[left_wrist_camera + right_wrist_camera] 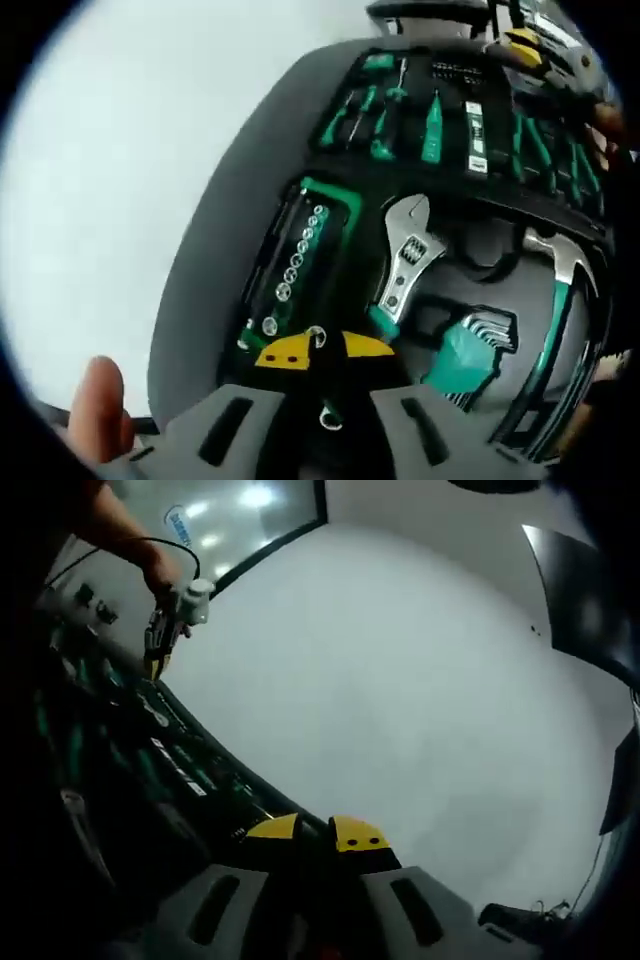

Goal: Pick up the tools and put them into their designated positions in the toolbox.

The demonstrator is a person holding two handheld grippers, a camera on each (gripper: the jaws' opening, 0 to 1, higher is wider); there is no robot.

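Left gripper (325,350) over open toolbox (200,290), jaws pinched on small metal tool (322,412), beside socket rail (295,262). Tool rigid, light, slick; grip mid-shaft. Right gripper (318,835) at toolbox edge, jaws together, nothing visibly held.

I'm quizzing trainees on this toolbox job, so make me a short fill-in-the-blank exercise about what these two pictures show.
1. In the left gripper view, the wrench lies between the socket rail and the ____.
2. The toolbox's screwdrivers have ____ handles.
3. The tips of the left tool are coloured ____.
4. In the right gripper view, the table is ____ in colour.

Missing words: hex keys; green; yellow; white
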